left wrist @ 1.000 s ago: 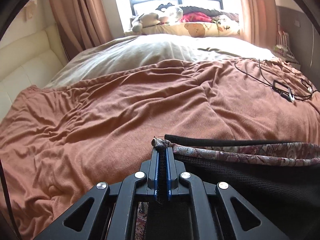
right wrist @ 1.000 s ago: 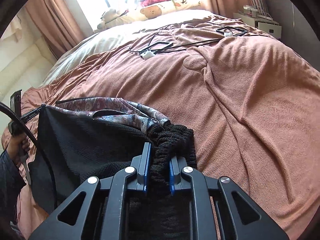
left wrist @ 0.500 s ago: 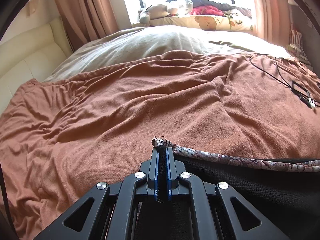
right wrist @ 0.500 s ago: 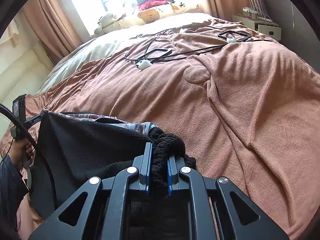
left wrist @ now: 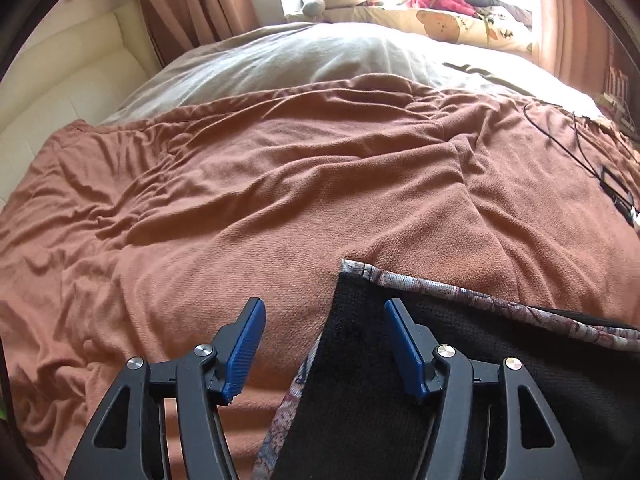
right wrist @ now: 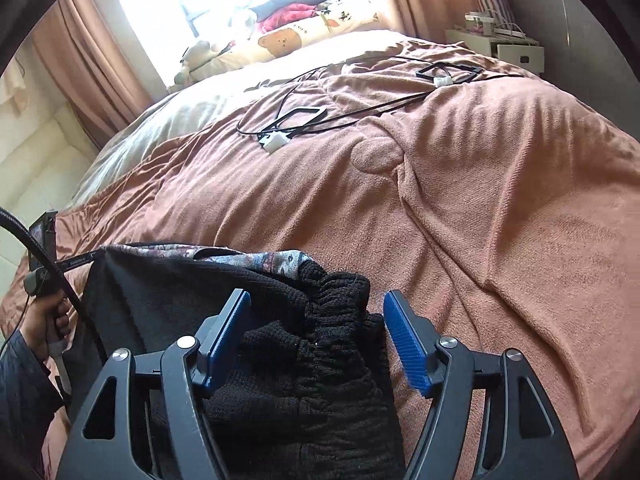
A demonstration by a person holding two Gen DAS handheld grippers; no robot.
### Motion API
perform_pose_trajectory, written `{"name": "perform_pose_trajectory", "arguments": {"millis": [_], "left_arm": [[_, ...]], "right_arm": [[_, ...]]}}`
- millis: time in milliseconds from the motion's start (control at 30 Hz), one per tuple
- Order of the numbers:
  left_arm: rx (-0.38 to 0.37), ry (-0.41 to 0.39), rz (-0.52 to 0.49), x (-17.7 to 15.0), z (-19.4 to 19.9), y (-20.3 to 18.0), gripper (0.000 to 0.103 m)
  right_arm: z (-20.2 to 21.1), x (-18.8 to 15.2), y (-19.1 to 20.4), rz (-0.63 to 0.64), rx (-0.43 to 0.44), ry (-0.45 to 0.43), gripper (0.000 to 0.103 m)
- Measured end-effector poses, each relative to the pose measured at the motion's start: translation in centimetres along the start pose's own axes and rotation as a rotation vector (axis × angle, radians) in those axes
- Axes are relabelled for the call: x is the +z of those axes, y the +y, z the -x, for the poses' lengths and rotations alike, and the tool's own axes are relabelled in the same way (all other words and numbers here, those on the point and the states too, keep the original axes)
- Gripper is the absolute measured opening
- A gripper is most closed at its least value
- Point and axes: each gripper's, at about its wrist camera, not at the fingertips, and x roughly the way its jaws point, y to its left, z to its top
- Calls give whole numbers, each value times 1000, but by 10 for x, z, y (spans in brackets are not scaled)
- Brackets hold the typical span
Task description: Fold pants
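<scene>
Now both grippers angled down, jaws just opened, over pants.

A bed is wearing a rumpled brown blanket. Black pants are lying on it near black cables. Pillows are sitting at its head.

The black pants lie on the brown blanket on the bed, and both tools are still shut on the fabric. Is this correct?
Not quite. The pants do lie on the brown blanket, but both tools have just been opening. The left wrist view shows the left tool with jaws apart, and the right wrist view shows the right tool the same, pads clear of the fabric between them.
</scene>
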Motion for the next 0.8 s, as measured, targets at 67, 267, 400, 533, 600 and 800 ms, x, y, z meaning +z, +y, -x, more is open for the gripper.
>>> {"name": "perform_pose_trajectory", "arguments": {"millis": [67,267,400,533,600,800], "left_arm": [[-3,-3,13,-3,17,11,64],[-10,-12,55,-21,76,47,64],[-20,-24,81,-37,116,68,64],[-31,-39,96,-58,153,86,64],[-34,-42,109,-70,166,93,64],[-43,-14,157,-104,196,103,64]], "right_arm": [[6,-2,-1,-13,9,5,67],[30,-16,1,16,10,32,67],[48,-23,1,6,-16,14,67],[58,-42,5,15,-16,27,67],[61,-50,7,23,-11,47,67],[81,-65,-7,-30,44,55,67]]}}
